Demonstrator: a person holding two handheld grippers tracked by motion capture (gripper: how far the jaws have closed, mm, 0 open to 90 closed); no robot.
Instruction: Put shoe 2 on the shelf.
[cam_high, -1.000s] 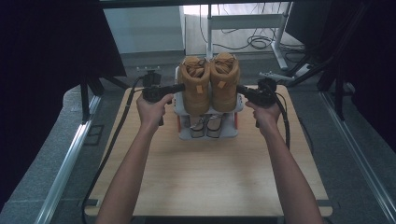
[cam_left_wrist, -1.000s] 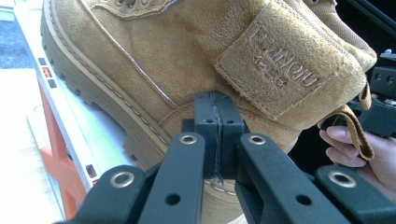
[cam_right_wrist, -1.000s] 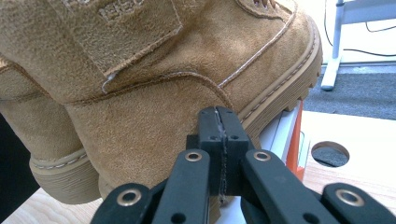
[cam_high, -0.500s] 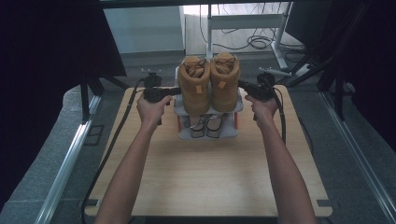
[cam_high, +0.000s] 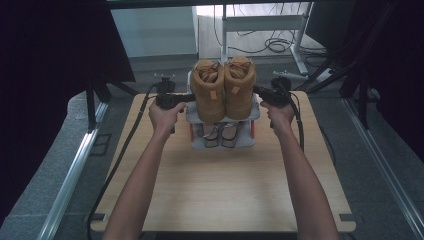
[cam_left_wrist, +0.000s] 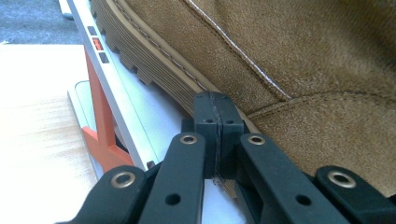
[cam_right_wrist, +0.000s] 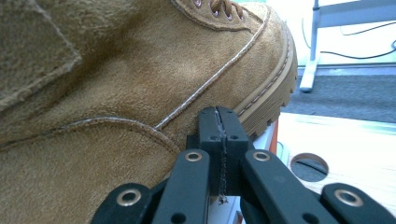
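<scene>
A wooden table (cam_high: 225, 190) on a grey floor (cam_high: 45, 175) carries a white rack (cam_high: 222, 120) with two tan boots (cam_high: 224, 87). The left gripper (cam_high: 192, 96) and right gripper (cam_high: 255, 90), both clenched empty, press the boots' sides.

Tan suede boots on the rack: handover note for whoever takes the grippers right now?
Left gripper: jaws shut, nothing between them, tip at the sole edge of the left tan suede boot.
Right gripper: jaws shut, empty, tip against the side of the right tan suede boot.
Both boots stand side by side on the top shelf of the small white rack with orange posts; a darker pair sits on the shelf below.
Done: grippers flank the boots.
Left: probably shifting or lifting the pair.
</scene>
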